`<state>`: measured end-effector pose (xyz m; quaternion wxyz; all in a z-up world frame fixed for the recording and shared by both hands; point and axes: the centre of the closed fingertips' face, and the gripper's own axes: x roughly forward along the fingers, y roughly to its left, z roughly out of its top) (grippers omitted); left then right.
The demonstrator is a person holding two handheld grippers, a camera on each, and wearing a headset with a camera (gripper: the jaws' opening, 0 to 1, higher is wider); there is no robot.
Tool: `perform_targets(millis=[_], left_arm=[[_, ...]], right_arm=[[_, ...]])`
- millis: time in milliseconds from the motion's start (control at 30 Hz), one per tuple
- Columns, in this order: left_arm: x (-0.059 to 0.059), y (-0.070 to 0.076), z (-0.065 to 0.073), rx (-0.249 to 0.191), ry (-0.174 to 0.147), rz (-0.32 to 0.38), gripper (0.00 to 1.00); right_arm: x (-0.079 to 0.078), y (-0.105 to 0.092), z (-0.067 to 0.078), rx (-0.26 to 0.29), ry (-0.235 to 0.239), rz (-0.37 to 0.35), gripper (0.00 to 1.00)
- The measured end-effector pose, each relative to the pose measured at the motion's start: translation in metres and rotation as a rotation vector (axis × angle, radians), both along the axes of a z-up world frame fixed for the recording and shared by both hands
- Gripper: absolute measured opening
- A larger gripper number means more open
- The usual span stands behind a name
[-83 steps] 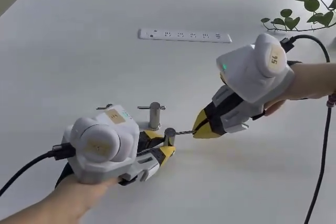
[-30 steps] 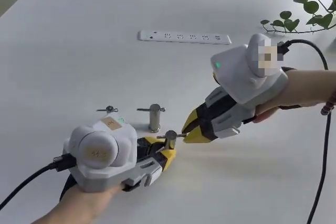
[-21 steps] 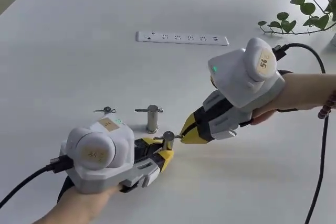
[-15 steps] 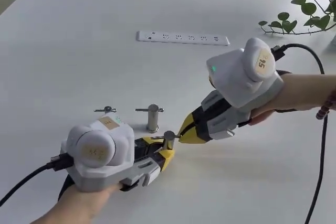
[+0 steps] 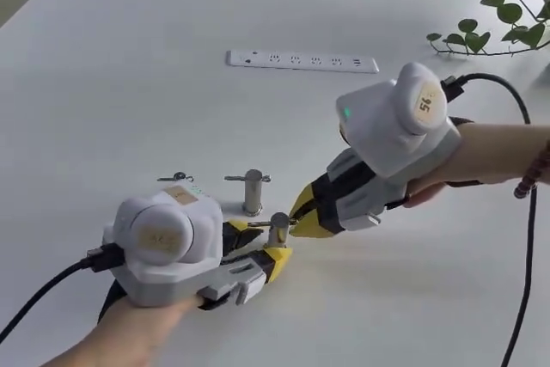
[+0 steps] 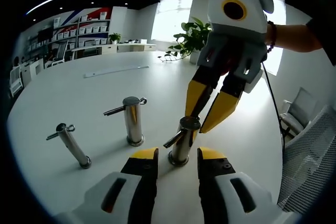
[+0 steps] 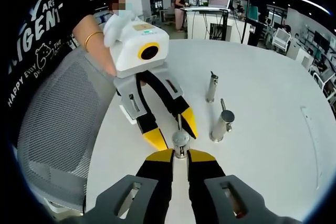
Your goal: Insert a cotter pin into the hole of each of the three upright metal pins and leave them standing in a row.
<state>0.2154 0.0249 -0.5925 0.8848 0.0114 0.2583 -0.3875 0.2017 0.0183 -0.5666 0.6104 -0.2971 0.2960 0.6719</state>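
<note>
A white table (image 5: 129,83) serves as the work surface. Around it an open office is shown, with shelves (image 6: 79,24) and bright windows (image 6: 173,9) in the left gripper view and a grey mesh chair (image 7: 58,140) in the right gripper view. One power strip (image 5: 301,60) is laid well beyond the near pin (image 5: 279,228), and a trailing plant (image 5: 503,15) is seen beyond that pin, far to its right.

Three metal pins, three cotter pins and two grippers are counted. The near pin is stood on its flanged foot, with its long axis vertical and its head up. The middle pin (image 5: 252,192) is stood upright just beyond the near pin and slightly to its left. The far pin (image 6: 72,146) is set further to the left of the near pin, in the same row.

Each pin is crossed just below its head by a cotter pin lying level. The near cotter pin (image 6: 172,140) is passed through the near pin, with its legs pointed away from the right gripper (image 5: 298,217). The middle cotter pin (image 5: 247,178) and the far cotter pin (image 5: 177,179) are laid roughly left to right.

The foot of the near pin is flanked by the spread jaws of the left gripper (image 5: 262,242), and gaps are visible on both sides. The right gripper is brought in from the right of the near pin, with its tips at the pin's head. Its jaws are drawn nearly together, but whether the cotter pin's head is pinched cannot be told.
</note>
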Motion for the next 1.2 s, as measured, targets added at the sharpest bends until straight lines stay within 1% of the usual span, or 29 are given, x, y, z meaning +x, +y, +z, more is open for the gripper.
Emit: perform_targets(millis=[67, 100, 167, 300, 467, 633, 700, 800, 1033, 1200], left_arm=[[-0.002, 0.002, 0.002, 0.007, -0.005, -0.005, 0.27], [-0.003, 0.004, 0.003, 0.012, -0.008, -0.007, 0.28], [-0.004, 0.007, 0.005, 0.013, -0.009, -0.012, 0.29], [-0.006, 0.011, 0.008, 0.016, -0.012, -0.022, 0.3], [-0.006, 0.012, 0.01, 0.015, -0.016, -0.023, 0.3], [-0.008, 0.013, 0.012, 0.014, -0.021, -0.033, 0.31], [-0.008, 0.013, 0.013, 0.019, -0.028, -0.033, 0.31], [-0.01, 0.013, 0.013, 0.031, -0.036, -0.045, 0.31], [-0.01, 0.015, 0.017, 0.018, -0.044, -0.046, 0.32], [-0.011, 0.016, 0.021, 0.011, -0.045, -0.047, 0.32]], right_arm=[[-0.001, 0.001, 0.001, 0.004, 0.001, -0.004, 0.1], [-0.001, 0.002, 0.001, 0.01, 0.002, -0.011, 0.13], [0.0, 0.003, 0.003, 0.023, 0.011, -0.027, 0.17], [0.002, 0.007, 0.006, 0.052, 0.017, -0.053, 0.19], [0.0, 0.012, 0.007, 0.071, 0.011, -0.061, 0.2], [-0.003, 0.016, 0.005, 0.085, 0.006, -0.057, 0.18], [-0.002, 0.018, 0.004, 0.091, -0.008, -0.05, 0.17], [0.0, 0.02, 0.002, 0.095, -0.009, -0.051, 0.15], [0.004, 0.021, 0.0, 0.093, -0.028, -0.036, 0.1], [0.004, 0.021, 0.0, 0.096, -0.028, -0.034, 0.1]])
